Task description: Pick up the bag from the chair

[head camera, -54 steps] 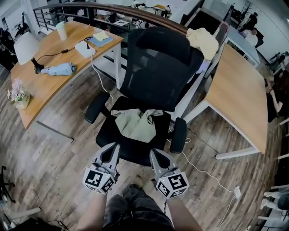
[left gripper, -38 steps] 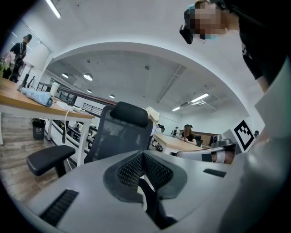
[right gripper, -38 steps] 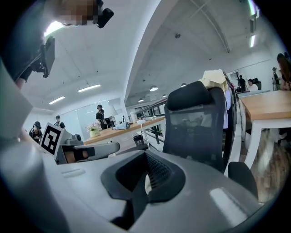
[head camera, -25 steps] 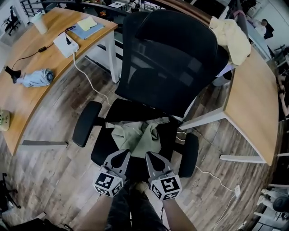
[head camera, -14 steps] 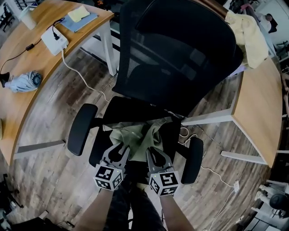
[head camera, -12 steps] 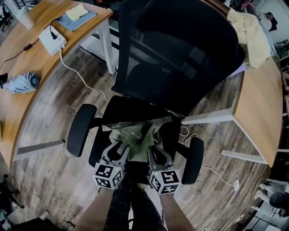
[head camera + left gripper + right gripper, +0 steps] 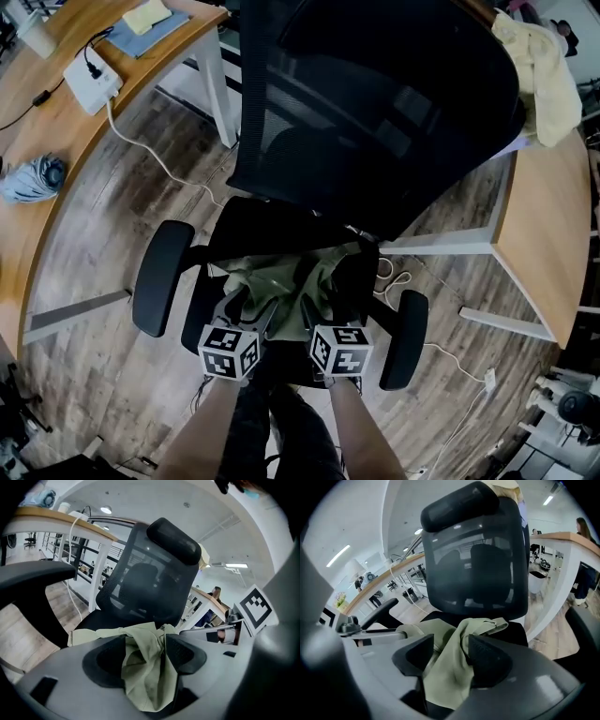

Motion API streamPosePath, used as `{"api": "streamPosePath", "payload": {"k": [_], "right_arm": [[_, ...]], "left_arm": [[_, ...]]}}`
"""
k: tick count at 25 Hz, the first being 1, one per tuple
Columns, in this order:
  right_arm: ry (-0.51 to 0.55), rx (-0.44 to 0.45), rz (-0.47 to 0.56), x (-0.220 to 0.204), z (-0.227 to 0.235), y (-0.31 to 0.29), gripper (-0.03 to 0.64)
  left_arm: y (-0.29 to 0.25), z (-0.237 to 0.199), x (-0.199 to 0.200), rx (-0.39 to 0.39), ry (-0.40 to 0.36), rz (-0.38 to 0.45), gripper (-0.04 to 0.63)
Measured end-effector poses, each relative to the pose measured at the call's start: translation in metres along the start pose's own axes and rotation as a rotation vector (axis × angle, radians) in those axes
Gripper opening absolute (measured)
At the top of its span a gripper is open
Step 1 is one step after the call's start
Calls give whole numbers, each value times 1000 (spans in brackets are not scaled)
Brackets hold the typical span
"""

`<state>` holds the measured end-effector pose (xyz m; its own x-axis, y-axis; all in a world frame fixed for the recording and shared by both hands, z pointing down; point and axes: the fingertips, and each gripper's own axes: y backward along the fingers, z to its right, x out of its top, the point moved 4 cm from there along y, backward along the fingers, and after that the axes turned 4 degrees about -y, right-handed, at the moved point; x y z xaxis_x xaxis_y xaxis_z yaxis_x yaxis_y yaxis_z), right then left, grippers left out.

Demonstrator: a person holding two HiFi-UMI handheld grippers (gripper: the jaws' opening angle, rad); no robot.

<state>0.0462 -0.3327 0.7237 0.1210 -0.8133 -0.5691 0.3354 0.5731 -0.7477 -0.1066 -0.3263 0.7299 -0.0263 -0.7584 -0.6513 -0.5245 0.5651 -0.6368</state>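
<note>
The olive bag (image 7: 281,279) lies crumpled on the black seat of the chair (image 7: 375,122), toward the seat's 6 o'clock edge, between the two armrests. Both tools are down on it side by side.

The left gripper (image 7: 248,307) meets the bag at its 7 o'clock side. In the left gripper view its jaws stand narrow, and a bunched fold of the bag (image 7: 145,667) fills the gap and touches both pads. The right gripper (image 7: 321,309) meets the bag at its 5 o'clock side. In the right gripper view its jaws are likewise narrow, closed on a ridge of the cloth (image 7: 445,672), with a strap and ring lying just past the tips.

At 10 o'clock from the chair a wooden desk (image 7: 37,244) carries a white power strip (image 7: 89,75) and a folded umbrella (image 7: 28,178). At 2 o'clock a pale yellow cloth (image 7: 548,66) lies on another desk.
</note>
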Motion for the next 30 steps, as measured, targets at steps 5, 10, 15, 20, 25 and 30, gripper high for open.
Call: {"api": "streamPosePath", "payload": {"k": [5, 10, 15, 20, 25, 30], "right_arm": [[-45, -32, -62, 2, 10, -21, 232], [-152, -48, -118, -1, 22, -39, 232], [-197, -26, -151, -5, 24, -48, 227], [-149, -17, -160, -10, 24, -47, 100], [-135, 28, -92, -9, 22, -29, 64], [-122, 100, -4, -4, 16, -6, 58]], "left_arm": [[-8, -5, 1, 20, 11, -20, 247], [-16, -5, -3, -5, 37, -62, 245], [-17, -7, -4, -3, 30, -44, 161], [-18, -5, -3, -38, 21, -23, 85], [-11, 2, -2, -50, 8, 2, 28], [2, 8, 6, -51, -15, 44, 20]]}}
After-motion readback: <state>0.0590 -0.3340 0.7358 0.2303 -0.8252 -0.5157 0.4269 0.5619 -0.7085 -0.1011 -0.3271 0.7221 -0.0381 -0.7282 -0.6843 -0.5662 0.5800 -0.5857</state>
